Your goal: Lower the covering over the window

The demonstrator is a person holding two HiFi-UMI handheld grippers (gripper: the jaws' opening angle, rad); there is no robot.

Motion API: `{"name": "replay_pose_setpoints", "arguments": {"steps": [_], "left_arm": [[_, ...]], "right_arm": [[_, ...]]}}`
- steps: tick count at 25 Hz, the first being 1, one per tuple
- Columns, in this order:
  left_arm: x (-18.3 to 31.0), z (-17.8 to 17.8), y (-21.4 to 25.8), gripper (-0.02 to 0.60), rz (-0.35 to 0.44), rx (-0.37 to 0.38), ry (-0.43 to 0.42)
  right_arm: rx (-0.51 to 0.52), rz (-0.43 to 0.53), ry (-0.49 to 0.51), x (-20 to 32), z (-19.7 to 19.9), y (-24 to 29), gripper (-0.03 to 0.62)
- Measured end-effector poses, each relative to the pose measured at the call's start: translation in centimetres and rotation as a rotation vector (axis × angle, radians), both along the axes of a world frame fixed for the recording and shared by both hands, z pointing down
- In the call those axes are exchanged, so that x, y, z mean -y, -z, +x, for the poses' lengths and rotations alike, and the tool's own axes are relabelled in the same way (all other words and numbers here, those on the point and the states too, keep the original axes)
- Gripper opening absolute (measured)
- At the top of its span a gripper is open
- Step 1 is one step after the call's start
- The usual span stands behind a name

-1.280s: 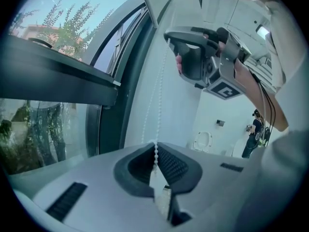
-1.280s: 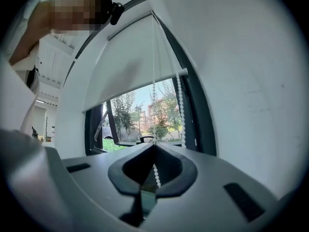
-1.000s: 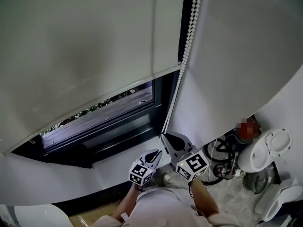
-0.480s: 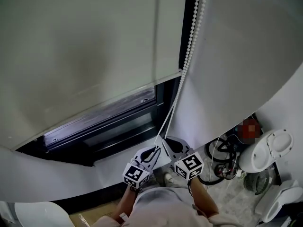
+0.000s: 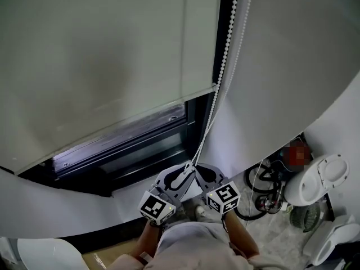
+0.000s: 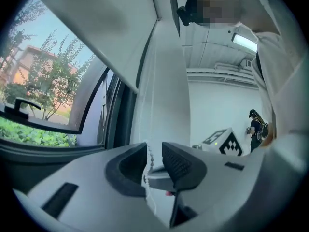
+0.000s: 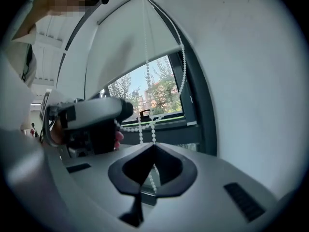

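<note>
Below the window sill, the right hand-held gripper [image 7: 153,148] has its jaws closed together on the bead chain [image 7: 146,66], which runs up out of the pinch toward the top of the blind. Just beside it, the left hand-held gripper [image 6: 154,153] has just been opening its jaws. Its pads stand apart, with a strand of the same chain hanging loose between them, not pressed. From the head view, both grippers sit close together at the foot of the chain, which climbs along the right edge of the roller blind [image 5: 101,66]. That blind already hangs over most of the window [image 5: 146,145]; only a low band of glass and dark frame shows under its bottom edge. By my reading, the lowering is well along but unfinished. The left gripper looks set to take a fresh hold on the chain, and more pulls remain before the bottom edge meets the sill.
</note>
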State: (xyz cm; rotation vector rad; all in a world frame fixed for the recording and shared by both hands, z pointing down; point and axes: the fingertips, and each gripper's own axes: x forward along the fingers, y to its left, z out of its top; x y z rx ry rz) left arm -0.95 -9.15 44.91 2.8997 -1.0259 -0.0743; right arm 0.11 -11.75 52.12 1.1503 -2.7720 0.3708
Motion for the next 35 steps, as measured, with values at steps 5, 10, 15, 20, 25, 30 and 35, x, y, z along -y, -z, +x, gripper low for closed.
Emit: {"name": "replay_pose_setpoints", "arguments": {"steps": [5,10,15,20,25,30,35], "left_arm": [[0.9,0.8,4.5,0.091,0.079,-0.025,0.004],[2.0,1.1,8.1,0.091,0.151,-0.042,0.018],[2.8,1.4,11.6,0.089,0.212,-0.056,0.033],[3.1,1.6,13.2,0.089,0.229,-0.073,0.048],[3.2,1.6,13.4,0.023,0.220,-0.086,0.047],[3.3,2.1,11.4,0.018,0.188,-0.018,0.030],[3.4,1.9,7.6,0.018,0.116,-0.020,0.035]], "right_arm": [[0.000,0.004,0.011,-0.4,-0.5,0.1,-0.003],[0.011,0.004,0.024,-1.0,-1.3,0.2,-0.003],[0.031,0.003,0.034,-1.4,-1.7,0.3,-0.003],[0.061,-0.003,0.028,-1.6,-1.9,0.2,-0.003],[0.084,-0.005,0.021,-1.5,-1.8,0.2,-0.003],[0.028,-0.046,0.030,-1.8,-1.8,-1.9,-0.003],[-0.003,-0.112,0.033,-2.2,-1.6,-5.1,-0.003]]}}
